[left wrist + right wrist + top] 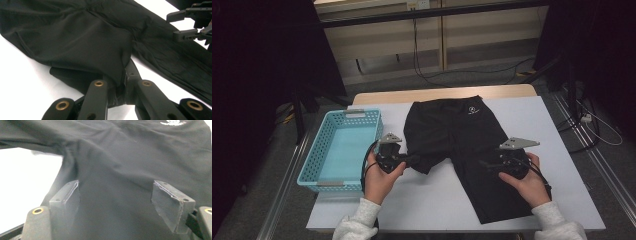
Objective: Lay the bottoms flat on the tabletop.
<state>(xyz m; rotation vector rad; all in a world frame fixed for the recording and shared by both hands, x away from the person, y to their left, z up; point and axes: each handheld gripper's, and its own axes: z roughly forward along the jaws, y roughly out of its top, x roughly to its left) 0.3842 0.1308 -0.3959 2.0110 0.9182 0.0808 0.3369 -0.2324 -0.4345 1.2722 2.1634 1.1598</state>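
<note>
A: Left gripper [413, 160], high view. State?

B: Clamped on cloth. In the left gripper view the two jaws meet on a bunched fold of the black shorts [82, 40], fabric pinched between them and draped over the tips. The fold stands raised off the table cover [532, 120].

A: Which part of the shorts?

B: The hem end of the leg at 9 o'clock of the garment. That leg is folded up on itself; the gripper sits at its 7 o'clock edge, held by the left hand [379, 177].

A: Right gripper [484, 163]?

B: Jaws apart. The right gripper view shows two grey pads [66, 202] standing wide over flat black cloth, nothing pressed between them. Whether the pads graze the cloth, cannot tell. It is over the other leg, at 4 o'clock of the garment, in the right hand [524, 182]. The left gripper view also catches it at 2 o'clock, jaws parted.

A: Counts.

B: Two grippers, two hands, two pale sleeves [357, 222]. One pair of shorts, two legs, one small white logo [472, 110] near the waistband at 12 o'clock. One basket [309, 165], turquoise, perforated walls, just beside the left gripper at its 9 o'clock, resting on the cover's left edge. One white cover, one wooden table edge [442, 93] showing at 12 o'clock.

A: Shorts' place overall?

B: Centre of the cover, waistband far, legs toward the person.
</note>
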